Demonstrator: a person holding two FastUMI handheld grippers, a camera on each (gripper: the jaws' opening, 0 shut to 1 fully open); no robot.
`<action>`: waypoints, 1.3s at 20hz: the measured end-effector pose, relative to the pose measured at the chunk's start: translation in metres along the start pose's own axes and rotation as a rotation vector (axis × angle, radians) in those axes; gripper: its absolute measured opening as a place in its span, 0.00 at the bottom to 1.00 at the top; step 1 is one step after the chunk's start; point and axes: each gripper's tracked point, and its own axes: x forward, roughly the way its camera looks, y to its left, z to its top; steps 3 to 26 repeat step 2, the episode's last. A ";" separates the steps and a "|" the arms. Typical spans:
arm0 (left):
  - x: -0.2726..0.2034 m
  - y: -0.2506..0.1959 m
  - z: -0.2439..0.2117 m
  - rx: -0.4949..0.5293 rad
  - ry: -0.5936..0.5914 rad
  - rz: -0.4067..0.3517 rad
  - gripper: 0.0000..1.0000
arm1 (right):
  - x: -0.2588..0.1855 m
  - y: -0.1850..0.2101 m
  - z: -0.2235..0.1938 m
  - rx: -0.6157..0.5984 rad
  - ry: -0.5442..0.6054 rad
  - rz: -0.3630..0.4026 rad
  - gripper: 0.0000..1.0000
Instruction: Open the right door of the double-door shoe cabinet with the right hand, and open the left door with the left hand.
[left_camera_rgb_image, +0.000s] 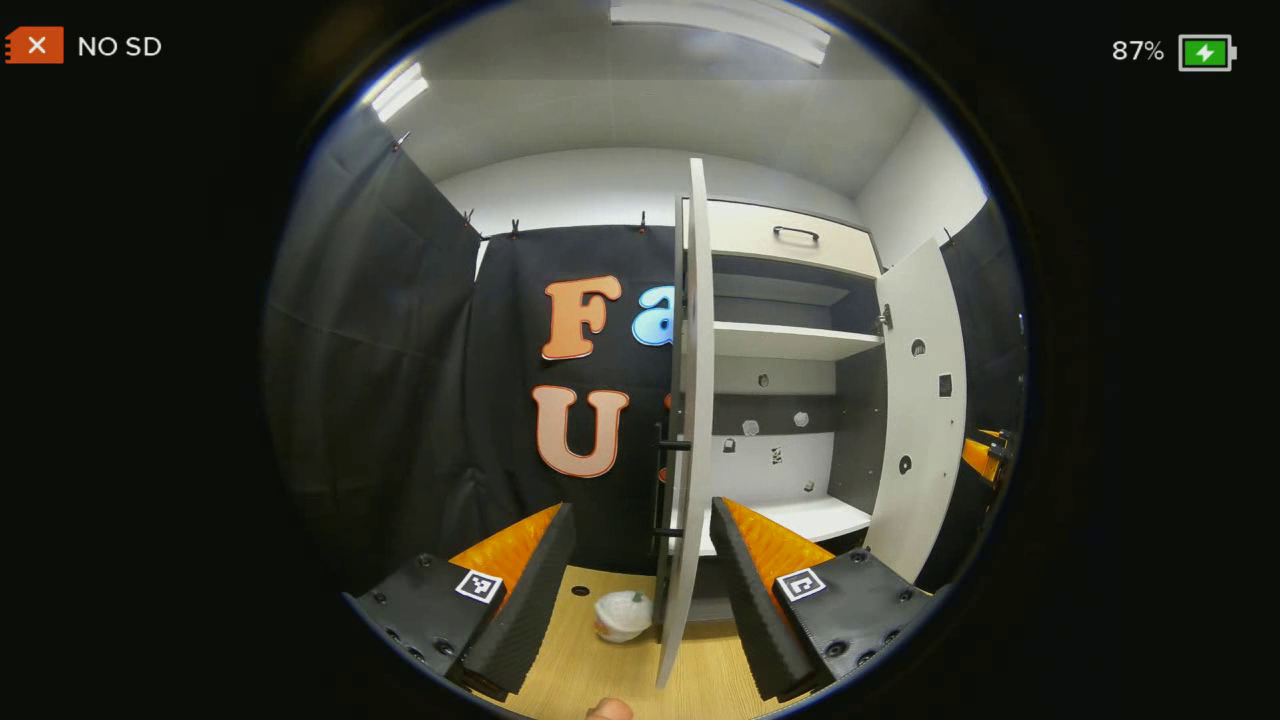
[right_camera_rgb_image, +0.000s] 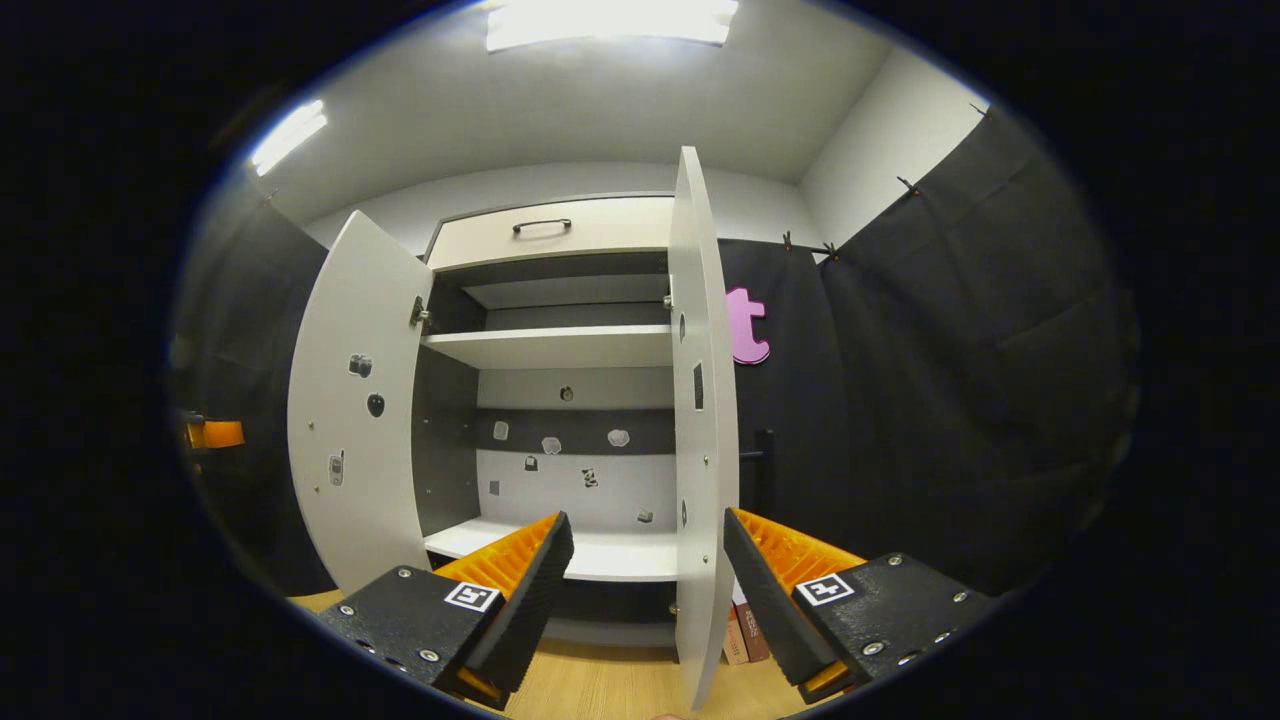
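Nearest to us in the left gripper view, the left gripper (left_camera_rgb_image: 640, 590) has its two fingers spread wide with nothing pressed between them; the edge of the left door (left_camera_rgb_image: 690, 420) of the shoe cabinet (left_camera_rgb_image: 790, 350) stands in the gap between them, and we cannot tell whether either finger touches it; that door is swung out toward us so that we see it almost edge-on, with its dark bar handle (left_camera_rgb_image: 662, 490) on the outer face to the left; in the right gripper view the right gripper (right_camera_rgb_image: 645, 590) likewise has its fingers held apart, gripping nothing, and the right door (right_camera_rgb_image: 703, 420) stands edge-on in the gap between them, nearer the right-hand finger; both doors are open, and each view shows the other door swung wide at the far side of the cabinet; between the doors we see the cabinet's interior, with a white upper shelf (right_camera_rgb_image: 550, 345), a white bottom shelf (right_camera_rgb_image: 600, 555), a dark band across the back panel and small marks scattered on it; above the doors a pale drawer front (right_camera_rgb_image: 550, 230) carries a dark handle; farther out, a crumpled whitish thing (left_camera_rgb_image: 622, 614) lies on the wooden floor (left_camera_rgb_image: 590, 670) just left of the left door's lower edge; a bit of a fingertip (left_camera_rgb_image: 610, 710) shows at the bottom of the left gripper view; black cloth hangs on both sides, and strip lights (right_camera_rgb_image: 610, 20) glow on the ceiling.
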 end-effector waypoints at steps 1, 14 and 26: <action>0.000 0.000 0.000 0.002 -0.005 0.002 0.81 | 0.000 0.000 0.000 -0.001 0.000 0.000 0.92; 0.000 0.000 0.001 0.005 -0.010 0.003 0.81 | 0.000 0.000 0.001 -0.002 -0.002 0.000 0.92; 0.000 0.000 0.001 0.005 -0.010 0.003 0.81 | 0.000 0.000 0.001 -0.002 -0.002 0.000 0.92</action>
